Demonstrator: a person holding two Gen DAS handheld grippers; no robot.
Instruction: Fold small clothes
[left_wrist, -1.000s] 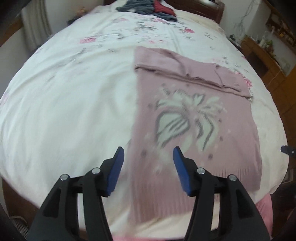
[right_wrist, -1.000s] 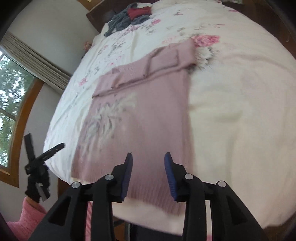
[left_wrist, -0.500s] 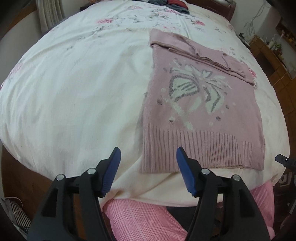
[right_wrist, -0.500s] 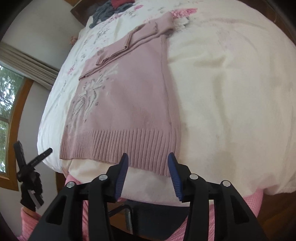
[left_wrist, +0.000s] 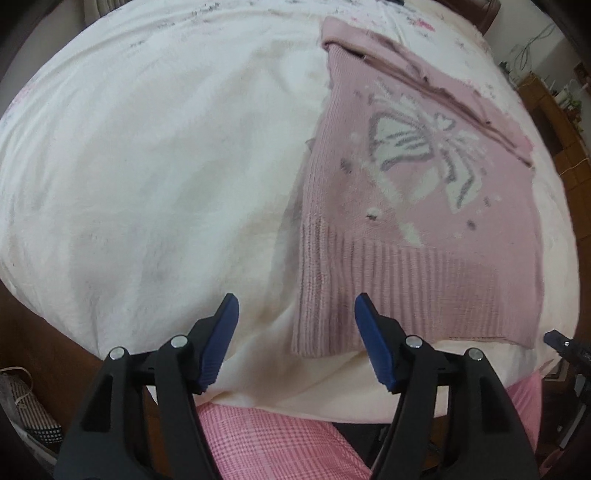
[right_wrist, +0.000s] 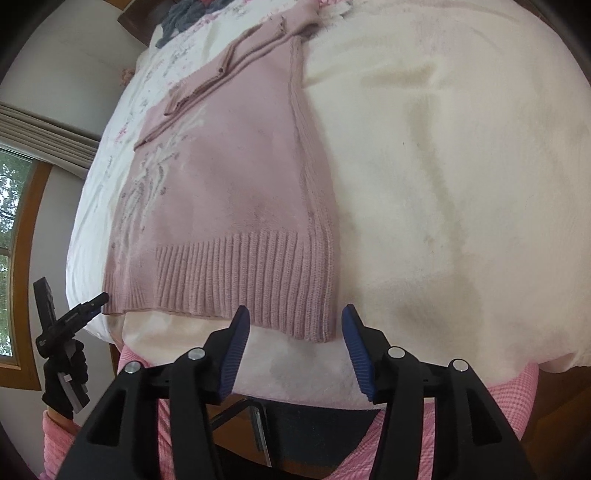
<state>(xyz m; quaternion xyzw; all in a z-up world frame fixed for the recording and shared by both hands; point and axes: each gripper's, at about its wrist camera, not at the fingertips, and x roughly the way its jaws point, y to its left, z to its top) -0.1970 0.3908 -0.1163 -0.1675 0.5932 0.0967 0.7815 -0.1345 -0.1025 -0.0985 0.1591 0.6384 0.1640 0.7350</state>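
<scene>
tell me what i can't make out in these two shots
- Pile of dark clothes: right wrist view, cut off by the top edge; single items can't be told apart.
- Sweater neckline: sleeves lie folded across the top in both views, hiding it.
- Right gripper: left wrist view, only a tip at the right edge.
- Shelf items: left wrist view, too small.
- Sweater underside: against the bedspread.
</scene>
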